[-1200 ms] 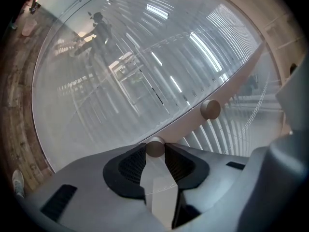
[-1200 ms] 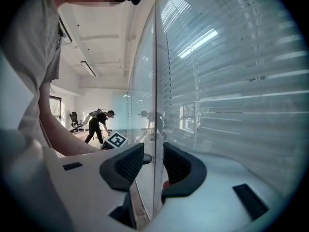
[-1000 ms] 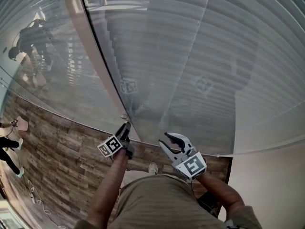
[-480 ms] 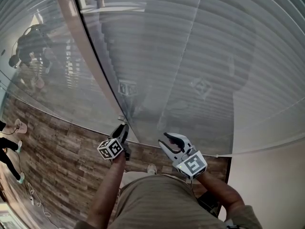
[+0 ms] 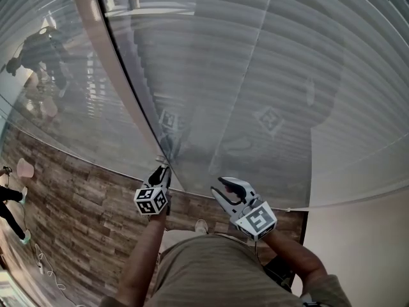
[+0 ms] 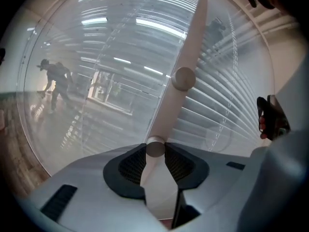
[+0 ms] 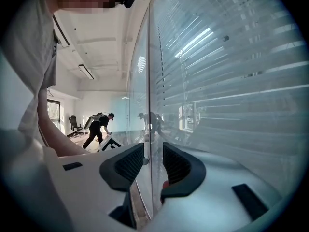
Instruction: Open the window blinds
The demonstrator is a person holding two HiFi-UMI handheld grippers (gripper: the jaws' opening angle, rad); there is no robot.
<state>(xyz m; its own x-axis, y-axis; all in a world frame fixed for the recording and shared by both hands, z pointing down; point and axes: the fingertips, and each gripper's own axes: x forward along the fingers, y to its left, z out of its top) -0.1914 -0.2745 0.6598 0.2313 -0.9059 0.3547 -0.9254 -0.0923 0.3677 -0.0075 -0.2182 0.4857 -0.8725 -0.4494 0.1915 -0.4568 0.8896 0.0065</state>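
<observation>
- Blinds (image 5: 300, 56): smooth pale slats with a faint sheen.
- Glass (image 5: 77, 107): glossy and clear, full of reflections.
- Post (image 6: 193, 42): smooth, matt cream.
- Knob (image 6: 155, 146): smooth with a dull sheen; metal or plastic, unclear.
- Floor (image 5: 83, 216): matt wood-grain planks, brown and grey.
- Left gripper (image 6: 154, 151) and right gripper (image 7: 153, 151): pale grey matt plastic shells.
- Pads (image 6: 133, 166): black, finely ribbed, rubbery-looking.
- Trousers (image 5: 204, 267): khaki cloth, faintly ribbed.
- Wall (image 5: 358, 248): flat, matt, pale.
</observation>
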